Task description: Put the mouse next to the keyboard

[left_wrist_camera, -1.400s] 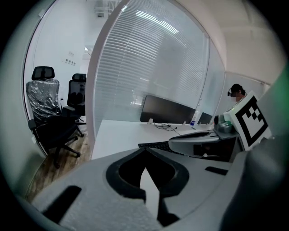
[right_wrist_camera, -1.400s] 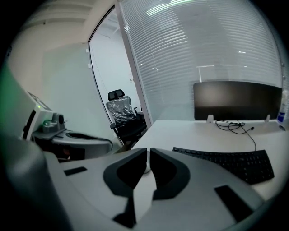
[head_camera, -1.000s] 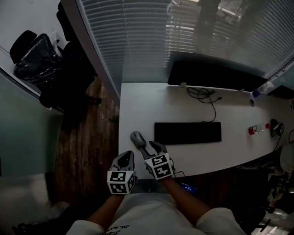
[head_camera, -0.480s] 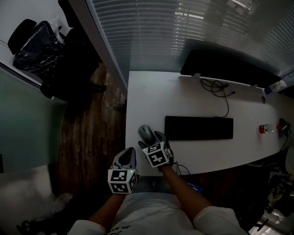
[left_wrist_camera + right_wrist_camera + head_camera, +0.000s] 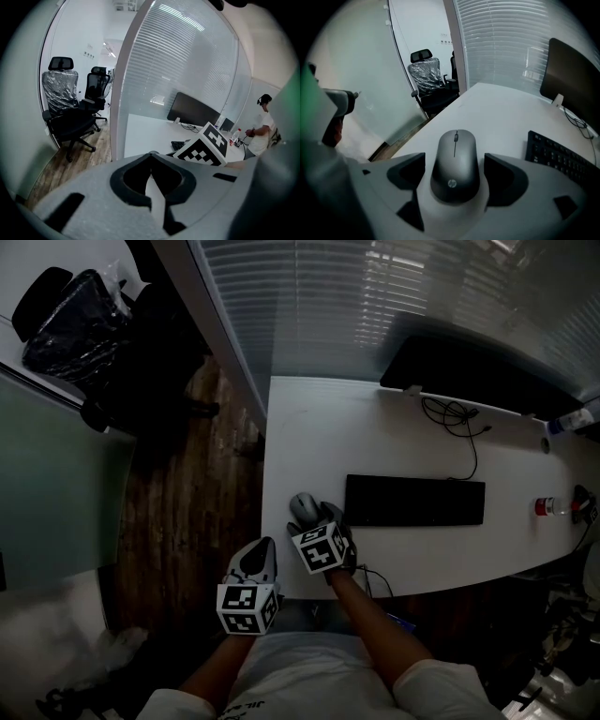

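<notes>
The dark grey plastic mouse, likely light, rigid and slick, lies loose between the right gripper's opening jaws, best pinched by its sides

The mouse is dark grey with a pale logo, on a white desk. To its right the keyboard is black, like the far monitor. The bottle at right has a red cap. The floor at left is brown planks.

mouse on desk, just L of kbd | monitor behind kbd | bottle R of kbd
</notes>
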Available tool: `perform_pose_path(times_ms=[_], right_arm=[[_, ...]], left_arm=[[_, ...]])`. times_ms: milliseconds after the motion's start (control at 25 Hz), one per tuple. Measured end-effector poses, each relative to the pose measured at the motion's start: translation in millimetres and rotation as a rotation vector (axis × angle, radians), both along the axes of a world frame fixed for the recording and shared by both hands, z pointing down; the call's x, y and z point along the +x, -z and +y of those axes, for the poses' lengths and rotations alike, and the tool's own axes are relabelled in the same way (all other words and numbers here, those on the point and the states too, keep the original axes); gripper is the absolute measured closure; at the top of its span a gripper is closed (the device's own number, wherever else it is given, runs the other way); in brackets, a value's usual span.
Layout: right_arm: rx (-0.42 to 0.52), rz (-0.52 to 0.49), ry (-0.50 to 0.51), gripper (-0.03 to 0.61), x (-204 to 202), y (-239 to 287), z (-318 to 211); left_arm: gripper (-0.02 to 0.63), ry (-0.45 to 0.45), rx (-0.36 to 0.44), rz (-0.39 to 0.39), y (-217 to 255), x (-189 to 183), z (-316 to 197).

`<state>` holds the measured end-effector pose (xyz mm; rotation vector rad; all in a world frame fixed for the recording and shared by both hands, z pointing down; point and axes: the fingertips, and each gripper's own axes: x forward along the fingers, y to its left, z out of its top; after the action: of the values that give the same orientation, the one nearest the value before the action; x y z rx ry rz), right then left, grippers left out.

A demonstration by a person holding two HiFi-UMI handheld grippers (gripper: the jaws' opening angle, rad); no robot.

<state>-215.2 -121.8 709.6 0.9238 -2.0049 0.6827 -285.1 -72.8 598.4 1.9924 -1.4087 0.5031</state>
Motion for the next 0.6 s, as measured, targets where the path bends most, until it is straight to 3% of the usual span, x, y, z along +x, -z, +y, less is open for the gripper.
perform_pose_path(times_ms=[240, 360, 600], right_arm=[[0.043, 0.054, 0.015, 0.21, 0.2, -2.6, 0.1], [0.039, 0.059, 0.02, 0.278, -1.8, -1.0, 0.7], [0.027, 0.053, -0.012, 0.287, -0.1, -0.1, -0.6]], left_arm=[[0.607, 0.003, -0.007, 0.008, -3.2, -6.3, -3.1], [0.607, 0.003, -0.014, 0.013, -4.0, -7.4, -3.8], [0.607, 0.001, -0.011, 0.016, -3.8, -9.9, -6.0]])
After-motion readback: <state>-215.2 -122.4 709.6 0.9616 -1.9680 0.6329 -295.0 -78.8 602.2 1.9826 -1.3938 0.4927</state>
